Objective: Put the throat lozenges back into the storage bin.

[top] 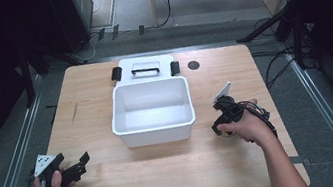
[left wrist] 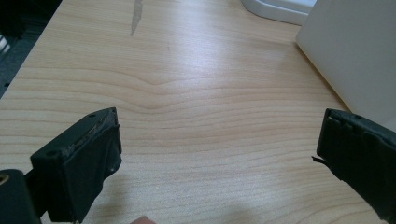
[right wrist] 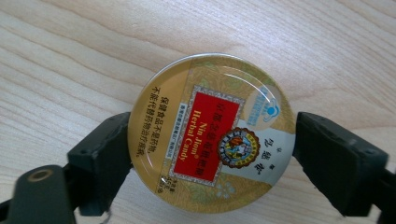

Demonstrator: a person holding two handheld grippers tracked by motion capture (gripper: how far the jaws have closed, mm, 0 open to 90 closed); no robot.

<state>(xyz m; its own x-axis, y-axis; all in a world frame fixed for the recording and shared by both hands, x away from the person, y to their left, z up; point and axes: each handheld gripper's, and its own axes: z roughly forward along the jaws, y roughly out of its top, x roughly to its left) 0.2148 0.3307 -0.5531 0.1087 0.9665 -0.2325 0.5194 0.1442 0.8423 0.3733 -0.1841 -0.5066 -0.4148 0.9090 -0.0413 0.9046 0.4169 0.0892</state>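
The round candy tin (right wrist: 211,133) lies flat on the counter (top: 167,174), label up, to the right of the white bin (top: 152,111) and near the person's right hand (top: 248,128). The right claw (right wrist: 211,140) straddles it from above, one black jaw pressed to each side of the rim, so it is clenched on the tin; gripping across the full width likely keeps so flat and smooth a thing from slipping. Whether the tin has left the wood I cannot tell.

The bin stands open in the middle of the counter, its lid (top: 145,68) lying just behind it, which suggests the tin is meant to go inside. Bare wood lies between tin and bin wall, so the way over the rim looks free.

The left claw (top: 73,170) rests near the front left corner, well apart from the tin, jaws spread wide and holding nothing, with the bin's wall (left wrist: 355,51) just beyond.
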